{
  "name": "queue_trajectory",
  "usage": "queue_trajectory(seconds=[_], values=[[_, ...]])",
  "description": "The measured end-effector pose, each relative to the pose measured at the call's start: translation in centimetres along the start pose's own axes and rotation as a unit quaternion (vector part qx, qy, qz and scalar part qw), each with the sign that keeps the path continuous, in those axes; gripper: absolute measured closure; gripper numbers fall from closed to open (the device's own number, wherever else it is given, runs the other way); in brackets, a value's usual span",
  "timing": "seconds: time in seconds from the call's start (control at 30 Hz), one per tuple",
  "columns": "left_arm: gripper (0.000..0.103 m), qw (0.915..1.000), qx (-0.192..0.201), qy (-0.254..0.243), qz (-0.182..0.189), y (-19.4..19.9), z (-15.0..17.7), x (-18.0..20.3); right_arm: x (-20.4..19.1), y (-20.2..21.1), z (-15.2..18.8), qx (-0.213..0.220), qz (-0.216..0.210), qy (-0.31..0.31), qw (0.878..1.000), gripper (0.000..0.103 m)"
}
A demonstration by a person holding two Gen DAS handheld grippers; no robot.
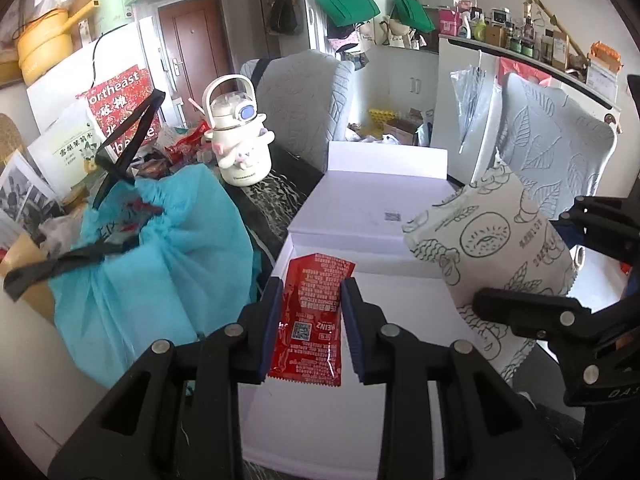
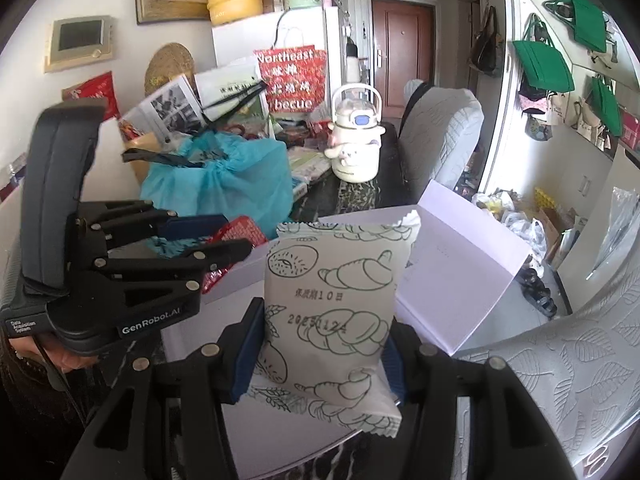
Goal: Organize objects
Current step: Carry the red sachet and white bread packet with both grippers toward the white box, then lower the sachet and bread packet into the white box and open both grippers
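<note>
My left gripper [image 1: 312, 304] is shut on a red Heinz ketchup packet [image 1: 310, 312] and holds it over the open white box [image 1: 360, 216]. My right gripper [image 2: 324, 344] is shut on a white snack packet printed with bread drawings [image 2: 332, 304], held upright above the box's near edge. That snack packet [image 1: 492, 248] and the right gripper show at the right of the left wrist view. The left gripper [image 2: 224, 240] with the red packet [image 2: 236, 236] shows at the left of the right wrist view. The box lid [image 2: 460, 264] stands open behind.
A blue drawstring bag [image 1: 160, 252] lies left of the box. A white cartoon kettle bottle [image 1: 240, 140] stands behind it on the dark table. A red paper bag [image 1: 124, 108] and clutter sit at the back. Grey covered chairs [image 1: 556, 152] stand right and behind.
</note>
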State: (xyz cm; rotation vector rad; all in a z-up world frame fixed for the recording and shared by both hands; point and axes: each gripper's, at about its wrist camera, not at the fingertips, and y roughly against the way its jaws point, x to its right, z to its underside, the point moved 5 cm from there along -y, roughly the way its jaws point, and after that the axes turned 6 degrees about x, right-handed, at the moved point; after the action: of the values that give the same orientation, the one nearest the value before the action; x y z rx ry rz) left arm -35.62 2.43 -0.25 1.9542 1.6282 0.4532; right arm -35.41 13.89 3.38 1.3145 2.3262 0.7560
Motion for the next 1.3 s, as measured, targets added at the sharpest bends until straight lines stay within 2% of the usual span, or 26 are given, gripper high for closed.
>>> queue_trajectory(seconds=[0.17,0.27,0.4,0.73,1.17,1.3], values=[[0.075,0.9997,-0.022,-0.006,-0.005,-2.0,0.8,-0.1,0.9,-2.3,0.2,-0.019,-0.005,-0.011,1.000,0.049],[0.075,0.9991,-0.026,-0.017,-0.028,-3.0,1.2,0.1,0.9,-3.6,1.3,-0.039,-0.014,-0.007,0.999,0.049],[0.075,0.9989,-0.041,-0.019,-0.011,-4.1,2.0,0.9,1.7,-5.0,2.2,-0.063,-0.009,-0.017,0.998,0.049],[0.074,0.9972,-0.073,-0.014,-0.013,-6.6,3.5,0.9,2.2,-6.8,3.8,-0.098,-0.011,-0.024,0.995,0.049],[0.074,0.9968,-0.079,0.002,0.011,-7.2,3.8,1.2,2.3,-7.0,3.8,-0.101,-0.007,-0.029,0.994,0.050],[0.068,0.9972,-0.075,0.008,0.005,-7.1,3.6,1.0,2.6,-6.9,3.8,-0.104,0.003,-0.028,0.994,0.050]])
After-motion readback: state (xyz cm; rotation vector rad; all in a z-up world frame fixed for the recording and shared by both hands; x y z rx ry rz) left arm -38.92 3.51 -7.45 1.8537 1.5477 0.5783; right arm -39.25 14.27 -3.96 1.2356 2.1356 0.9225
